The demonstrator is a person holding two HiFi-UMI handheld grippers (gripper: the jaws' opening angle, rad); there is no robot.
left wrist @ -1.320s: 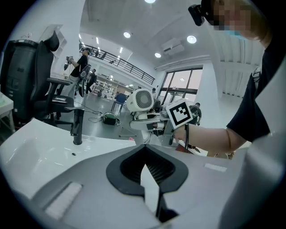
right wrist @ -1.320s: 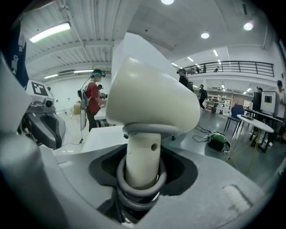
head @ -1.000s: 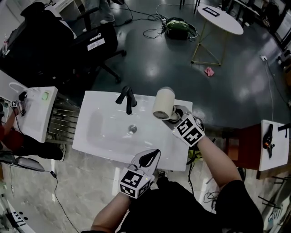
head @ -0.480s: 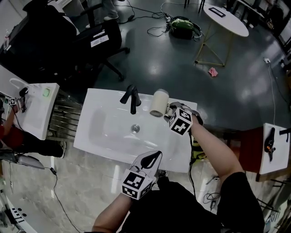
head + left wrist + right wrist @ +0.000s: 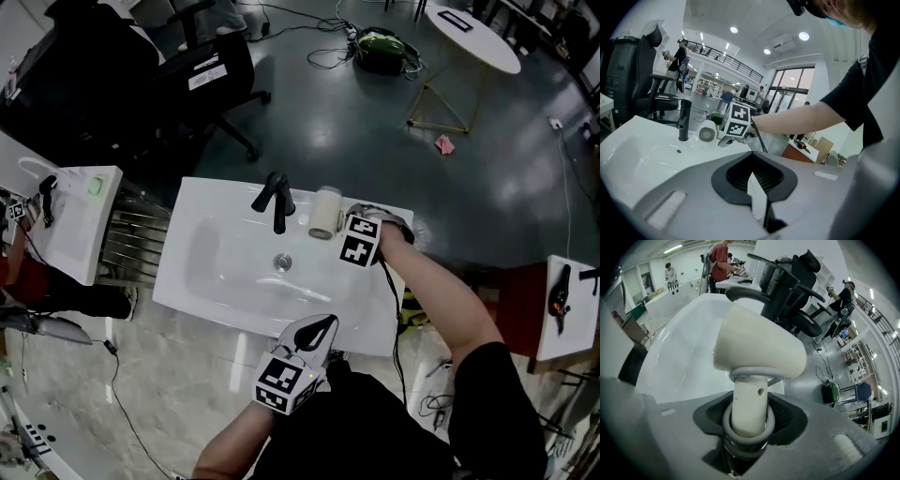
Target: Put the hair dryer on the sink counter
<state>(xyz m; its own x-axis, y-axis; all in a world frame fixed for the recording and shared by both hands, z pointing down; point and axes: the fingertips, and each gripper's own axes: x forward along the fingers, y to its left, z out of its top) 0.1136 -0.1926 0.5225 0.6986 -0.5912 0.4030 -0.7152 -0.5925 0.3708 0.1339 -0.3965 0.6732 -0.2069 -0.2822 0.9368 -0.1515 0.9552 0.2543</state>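
The cream hair dryer (image 5: 325,213) is at the back of the white sink counter (image 5: 216,291), just right of the black faucet (image 5: 274,199). My right gripper (image 5: 343,228) is shut on its handle, and the barrel lies sideways. In the right gripper view the hair dryer (image 5: 757,350) fills the middle, its handle clamped between the jaws of the right gripper (image 5: 749,420). Whether it touches the counter I cannot tell. My left gripper (image 5: 322,323) hangs shut and empty over the counter's front edge. From the left gripper (image 5: 754,180) view I see the hair dryer (image 5: 707,133) beside the faucet (image 5: 684,119).
The basin drain (image 5: 282,262) lies in front of the faucet. The dryer's cord (image 5: 395,309) drops off the counter's right side. A black office chair (image 5: 202,84) stands behind the sink, a small white stand (image 5: 70,225) to the left, and a round table (image 5: 473,37) at the far right.
My right gripper has carried the hair dryer away from me and down, toward the counter's back edge beside the faucet. The left gripper has stayed put.
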